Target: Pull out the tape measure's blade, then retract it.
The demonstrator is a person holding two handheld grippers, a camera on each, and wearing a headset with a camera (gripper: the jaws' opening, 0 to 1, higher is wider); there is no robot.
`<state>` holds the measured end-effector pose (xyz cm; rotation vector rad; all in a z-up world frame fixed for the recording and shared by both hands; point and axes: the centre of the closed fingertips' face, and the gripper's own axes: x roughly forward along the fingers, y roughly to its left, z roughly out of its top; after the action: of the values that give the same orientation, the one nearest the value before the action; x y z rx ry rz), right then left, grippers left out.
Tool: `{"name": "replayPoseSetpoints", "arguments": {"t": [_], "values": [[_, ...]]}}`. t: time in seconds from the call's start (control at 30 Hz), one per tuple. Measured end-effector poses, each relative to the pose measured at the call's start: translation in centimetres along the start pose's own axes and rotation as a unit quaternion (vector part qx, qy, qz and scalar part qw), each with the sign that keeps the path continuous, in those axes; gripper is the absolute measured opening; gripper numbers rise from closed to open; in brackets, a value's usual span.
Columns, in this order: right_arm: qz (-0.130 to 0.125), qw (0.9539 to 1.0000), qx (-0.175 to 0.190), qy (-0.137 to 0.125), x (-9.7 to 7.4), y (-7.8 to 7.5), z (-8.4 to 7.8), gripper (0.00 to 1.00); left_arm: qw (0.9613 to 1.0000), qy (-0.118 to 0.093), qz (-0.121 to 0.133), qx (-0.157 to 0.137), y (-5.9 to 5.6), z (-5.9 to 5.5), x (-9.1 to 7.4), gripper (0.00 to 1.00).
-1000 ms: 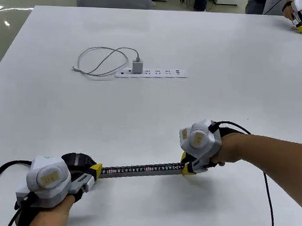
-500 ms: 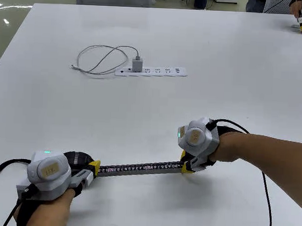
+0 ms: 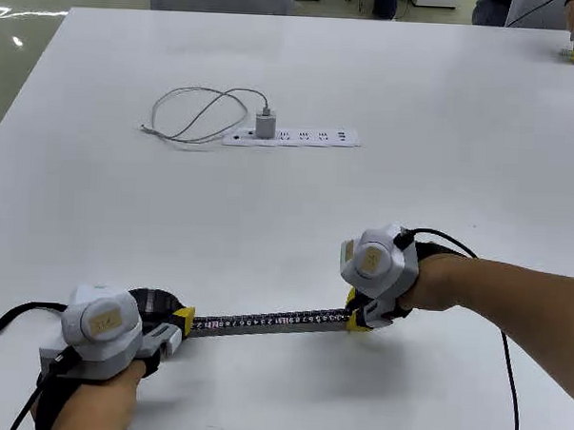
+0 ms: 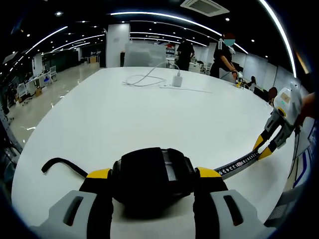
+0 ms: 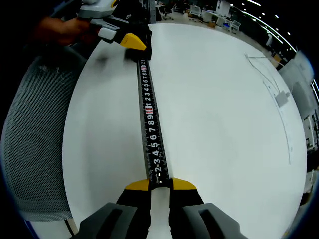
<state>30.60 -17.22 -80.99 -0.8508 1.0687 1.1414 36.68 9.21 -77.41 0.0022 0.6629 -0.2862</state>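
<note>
Black blade (image 3: 268, 321) lying extended.
Right hand-held gripper (image 3: 357, 319) is pinching its tip at 3 o'clock, left hand-held gripper (image 3: 168, 322) clamping case (image 4: 152, 174); slipping risks snap-back.

Blade (image 5: 149, 134) end between fingers (image 5: 137, 186) of right gripper (image 5: 158, 183) — left gripper (image 5: 127, 25) beyond

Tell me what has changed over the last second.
Nothing has clearly moved; the slight shifts fit the headset camera moving. The left gripper stays shut on the tape measure case. The right gripper stays shut on the end of the blade, which spans about the same stretch of the table. The power strip lies as before.
</note>
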Motion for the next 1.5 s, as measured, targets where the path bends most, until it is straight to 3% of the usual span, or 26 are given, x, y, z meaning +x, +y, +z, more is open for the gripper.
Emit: {"name": "replayPoseSetpoints", "arguments": {"t": [0.07,0.2,0.43,1.0,1.17,1.5], "values": [[0.005,0.9999,0.014,0.005,0.1,-0.1,0.2,0.09,1.0,0.001,-0.001,-0.001,-0.1,0.0,0.1,0.61],[0.011,0.9997,-0.011,0.018,0.1,0.0,0.4,0.09,1.0,-0.001,-0.004,0.0,-0.2,0.0,0.2,0.61],[0.01,0.9997,0.021,0.007,0.2,0.0,0.6,0.09,0.9999,0.004,-0.009,0.003,-0.2,0.0,0.2,0.61],[0.006,0.9996,0.025,0.008,0.2,0.0,1.0,0.09,0.9994,0.027,-0.021,0.003,-0.4,-0.1,0.3,0.61],[0.006,0.9993,0.034,0.013,0.3,0.0,1.1,0.09,0.9995,0.021,-0.022,0.005,-0.4,-0.1,0.2,0.61],[0.009,0.9995,0.029,-0.002,0.4,-0.1,1.4,0.1,0.9989,0.038,-0.029,0.003,-0.4,-0.1,0.2,0.61]]}}
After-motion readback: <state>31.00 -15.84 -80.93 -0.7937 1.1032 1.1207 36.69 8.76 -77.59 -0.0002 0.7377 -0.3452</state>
